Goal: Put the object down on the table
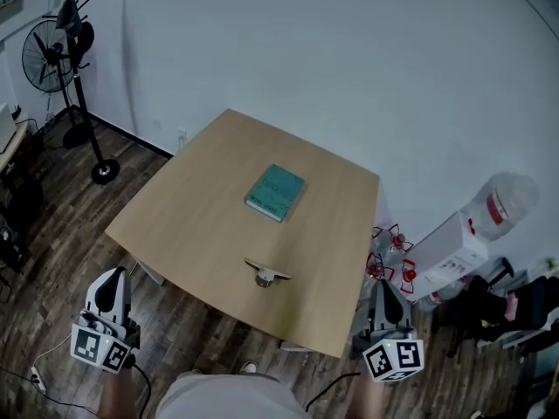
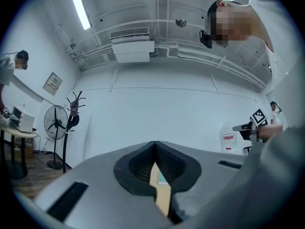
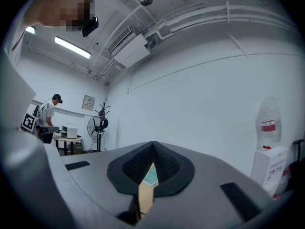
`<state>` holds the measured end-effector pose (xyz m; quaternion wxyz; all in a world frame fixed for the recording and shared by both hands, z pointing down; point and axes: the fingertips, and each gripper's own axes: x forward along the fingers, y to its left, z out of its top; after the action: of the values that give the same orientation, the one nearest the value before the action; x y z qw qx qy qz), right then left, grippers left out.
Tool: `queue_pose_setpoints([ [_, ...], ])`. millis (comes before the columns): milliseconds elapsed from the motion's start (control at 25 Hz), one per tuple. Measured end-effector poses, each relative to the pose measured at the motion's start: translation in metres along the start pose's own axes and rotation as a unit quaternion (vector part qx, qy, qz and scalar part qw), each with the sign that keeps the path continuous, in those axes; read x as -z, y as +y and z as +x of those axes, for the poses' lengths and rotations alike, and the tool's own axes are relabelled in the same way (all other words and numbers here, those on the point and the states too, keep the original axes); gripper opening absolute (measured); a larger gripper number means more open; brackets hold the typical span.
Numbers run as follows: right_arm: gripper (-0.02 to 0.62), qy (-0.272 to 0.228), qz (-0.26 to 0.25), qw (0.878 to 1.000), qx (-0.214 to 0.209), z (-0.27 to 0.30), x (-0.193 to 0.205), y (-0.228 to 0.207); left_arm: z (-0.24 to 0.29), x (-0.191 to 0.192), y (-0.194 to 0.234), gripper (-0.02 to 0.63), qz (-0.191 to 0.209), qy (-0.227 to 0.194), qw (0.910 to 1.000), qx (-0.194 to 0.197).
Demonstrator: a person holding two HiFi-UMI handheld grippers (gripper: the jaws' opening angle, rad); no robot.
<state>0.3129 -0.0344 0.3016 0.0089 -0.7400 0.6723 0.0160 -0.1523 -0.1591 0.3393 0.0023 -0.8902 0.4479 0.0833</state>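
On counter (image 1: pixel 192 225): teal book (image 1: pixel 275 192) lies flat at middle; small tan object (image 1: pixel 266 273) nearer front edge, apart from it. Left claw (image 1: pixel 112 278) and right claw (image 1: pixel 385 288) both closed, empty, off the near edge.

We see the table (image 1: pixel 179 225) bare across its left half and right near corner. A teal book (image 1: pixel 275 192) lies at the middle, a small wooden piece (image 1: pixel 266 273) toward the near edge. A water dispenser (image 1: pixel 450 253) crowds the right, a fan (image 1: pixel 48 55) stands far left.
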Motion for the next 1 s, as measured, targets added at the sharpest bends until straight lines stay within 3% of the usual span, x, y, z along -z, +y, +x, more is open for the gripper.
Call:
queue_pose_setpoints([
  [120, -0.003, -0.006, 0.025, 1.000, 0.014, -0.014, -0.002, -0.009, -0.007, 0.004, 0.009, 0.006, -0.003, 0.008, 0.9998, -0.020],
  [280, -0.003, -0.002, 0.014, 1.000, 0.020, -0.019, -0.001, -0.013, -0.010, 0.004, 0.011, 0.006, 0.001, 0.010, 0.9994, -0.032],
  [1000, -0.003, 0.009, 0.020, 1.000, 0.010, -0.017, 0.014, 0.008, -0.011, 0.007, -0.004, 0.006, 0.036, 0.031, 0.9989, -0.008],
])
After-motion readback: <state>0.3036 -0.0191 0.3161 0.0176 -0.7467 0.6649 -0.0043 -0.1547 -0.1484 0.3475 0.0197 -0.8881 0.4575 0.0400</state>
